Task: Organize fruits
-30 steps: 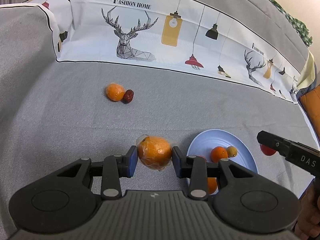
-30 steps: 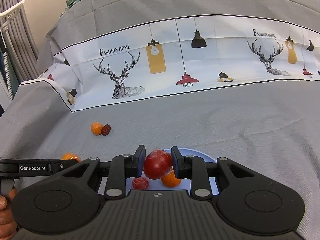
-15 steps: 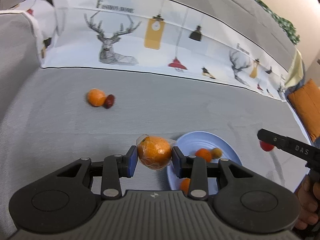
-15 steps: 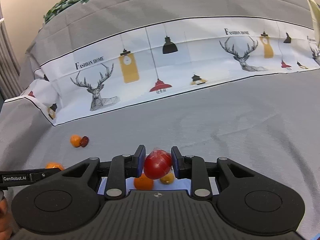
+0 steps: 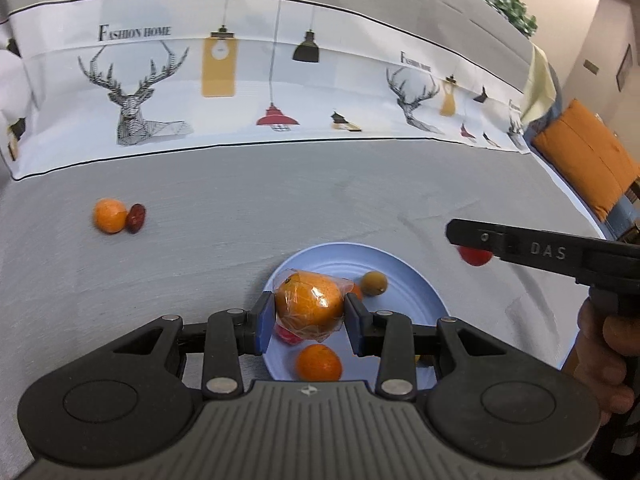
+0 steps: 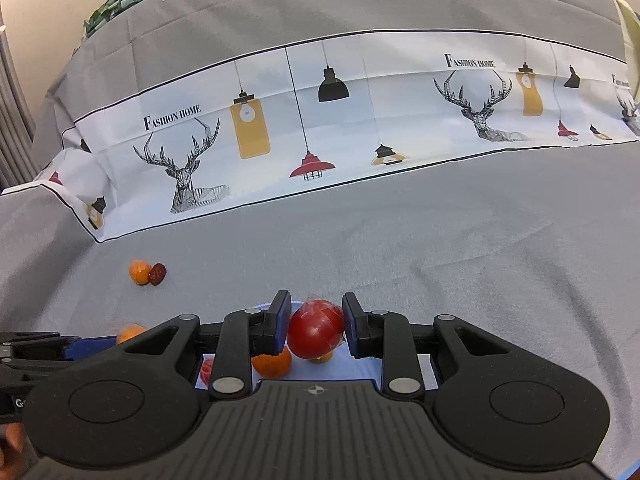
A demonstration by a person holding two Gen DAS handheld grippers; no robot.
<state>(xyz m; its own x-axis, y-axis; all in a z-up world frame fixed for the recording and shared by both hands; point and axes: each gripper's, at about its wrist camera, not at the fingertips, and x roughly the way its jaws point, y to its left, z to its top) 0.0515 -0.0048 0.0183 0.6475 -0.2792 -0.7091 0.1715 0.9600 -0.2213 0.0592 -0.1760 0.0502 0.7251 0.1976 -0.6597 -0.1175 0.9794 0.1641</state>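
Fruit lies at far left on the grey cloth (image 5: 280,208): a tangerine (image 5: 109,215) touching a dark date (image 5: 136,218), well apart from the blue plate (image 5: 404,268). The left gripper (image 5: 309,316) points forward and tilts down over the plate's near-left part, its jaws clamped on a wrapped orange (image 5: 310,306) that hangs above the plate without touching it. On the plate sit a second orange (image 5: 319,364) near the front, a reddish piece (image 5: 286,336) partly hidden under the held orange, and a small yellow-brown fruit (image 5: 375,283) toward the back. Further right, the right gripper (image 6: 316,330) reaches in from the side, held in the person's right hand (image 5: 608,356); its jaws are shut on a wrapped red fruit (image 6: 316,334), seen in the left view as a red patch (image 5: 475,256) under the finger, just beyond the plate's right rim. From the right wrist view the red fruit hangs over the plate's far edge, with an orange and a yellow fruit below it. A printed white band (image 5: 256,80) with deer and lamps crosses the back, and an orange cushion (image 5: 588,156) sits at far right. Compared with a second ago, the left gripper has moved right: the wrapped orange was then over bare cloth just left of the plate and is now over the plate. Both grips are unchanged.
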